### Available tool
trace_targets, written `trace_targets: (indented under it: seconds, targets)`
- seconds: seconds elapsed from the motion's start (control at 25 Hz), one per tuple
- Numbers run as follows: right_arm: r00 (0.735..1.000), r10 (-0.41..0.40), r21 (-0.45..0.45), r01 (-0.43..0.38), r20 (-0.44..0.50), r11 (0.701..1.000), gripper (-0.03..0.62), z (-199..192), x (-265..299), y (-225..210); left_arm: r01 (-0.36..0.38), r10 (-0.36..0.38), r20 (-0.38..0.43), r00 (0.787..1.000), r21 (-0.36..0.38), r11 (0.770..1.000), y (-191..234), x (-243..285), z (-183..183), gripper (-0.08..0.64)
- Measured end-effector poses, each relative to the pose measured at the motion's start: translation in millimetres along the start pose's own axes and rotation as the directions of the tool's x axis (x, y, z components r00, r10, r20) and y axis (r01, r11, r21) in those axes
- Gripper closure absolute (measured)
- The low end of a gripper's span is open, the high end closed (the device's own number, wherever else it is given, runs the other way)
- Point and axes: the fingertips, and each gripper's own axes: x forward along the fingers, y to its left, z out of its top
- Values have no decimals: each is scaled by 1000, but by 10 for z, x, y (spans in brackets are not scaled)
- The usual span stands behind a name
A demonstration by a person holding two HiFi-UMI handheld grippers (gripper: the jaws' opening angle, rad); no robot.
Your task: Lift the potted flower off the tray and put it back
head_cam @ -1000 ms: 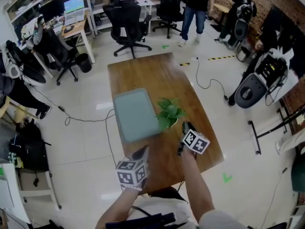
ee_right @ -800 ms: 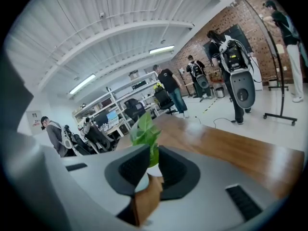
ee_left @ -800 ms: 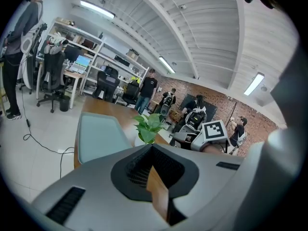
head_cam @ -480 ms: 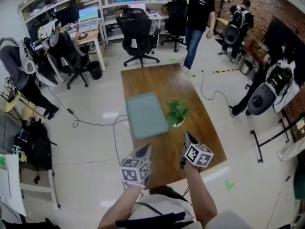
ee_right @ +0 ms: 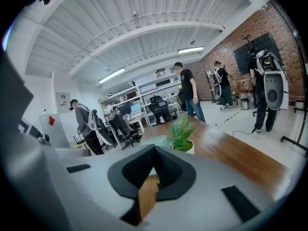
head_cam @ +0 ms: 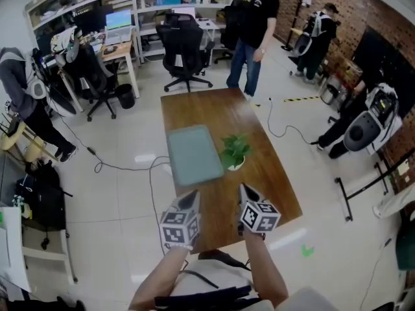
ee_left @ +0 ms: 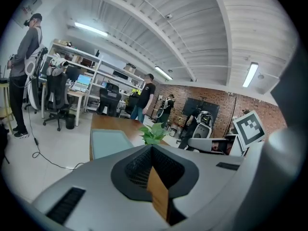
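Observation:
The potted flower (head_cam: 235, 151), green leaves in a white pot, stands on the wooden table (head_cam: 266, 173) just right of the grey-green tray (head_cam: 194, 154), not on it. Both grippers hover over the table's near end, apart from pot and tray. My left gripper (head_cam: 192, 198) is shut and empty, and the left gripper view looks past its tips (ee_left: 152, 147) to the tray (ee_left: 108, 142) and the flower (ee_left: 153, 133). My right gripper (head_cam: 244, 190) is shut and empty too. Beyond its closed tips (ee_right: 154, 148), the right gripper view shows the flower (ee_right: 182, 131).
A person (head_cam: 251, 24) stands at the table's far end, with office chairs (head_cam: 185, 44) and desks behind. A second person (head_cam: 23, 96) is at the left. A wheeled machine (head_cam: 363, 125) and a floor cable (head_cam: 285, 125) lie to the right.
Both grippers have drawn back from the flower toward the table's near edge and risen, the right one farther. The person at the far end has stepped closer.

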Motion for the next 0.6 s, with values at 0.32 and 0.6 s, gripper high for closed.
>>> trace_targets:
  seconds: [0.32,0.6]
  targets:
    - [1000,-7,-2,7,-25,1000,592,6,58,-145,25,-26,-18,1000,-5,1000,-95,181,0,563]
    - [996,-80,43,81,-26,996,520,-6,267,-528,72,-72,-53,996,-10,997,-309,434,-56,565]
